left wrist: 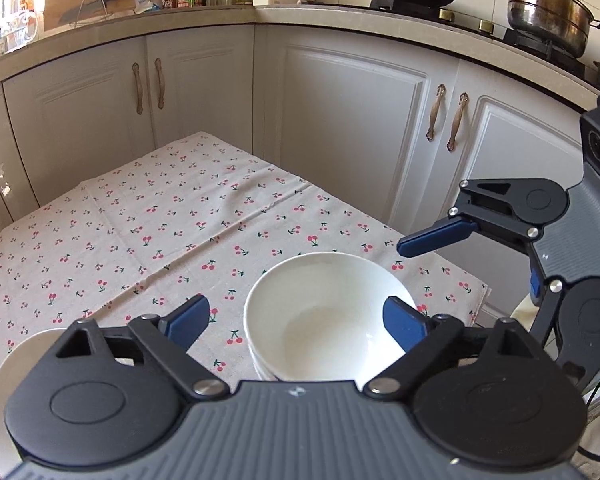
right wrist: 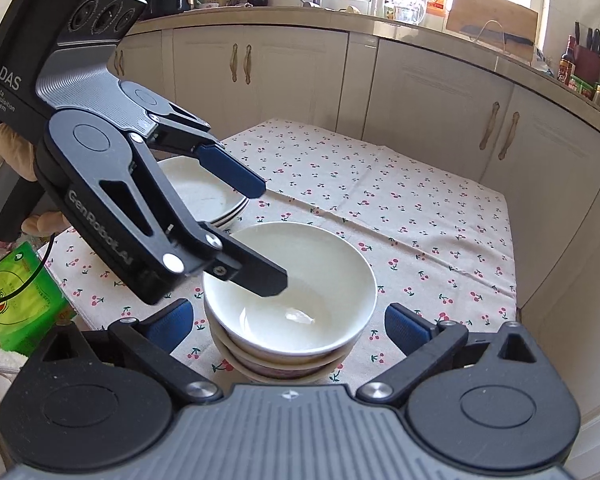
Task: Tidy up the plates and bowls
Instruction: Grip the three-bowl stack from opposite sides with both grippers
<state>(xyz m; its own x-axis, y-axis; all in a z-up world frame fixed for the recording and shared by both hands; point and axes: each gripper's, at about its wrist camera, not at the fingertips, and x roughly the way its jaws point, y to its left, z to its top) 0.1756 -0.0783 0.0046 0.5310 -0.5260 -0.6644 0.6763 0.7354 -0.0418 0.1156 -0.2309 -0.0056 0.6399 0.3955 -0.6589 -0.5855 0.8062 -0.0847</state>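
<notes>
White porcelain bowls (right wrist: 290, 292), at least three nested in one stack, stand near the front edge of the cherry-print tablecloth (right wrist: 400, 200), and a stack of about three white plates (right wrist: 204, 196) lies just behind it toward the left edge. The left gripper (right wrist: 274, 236) hangs spread wide with one finger inside the top bowl and one outside, holding nothing; the right gripper (right wrist: 286, 322), also spread and empty, hovers before the stack. To finish well, I judge, lift straight clear without tipping the stack.
</notes>
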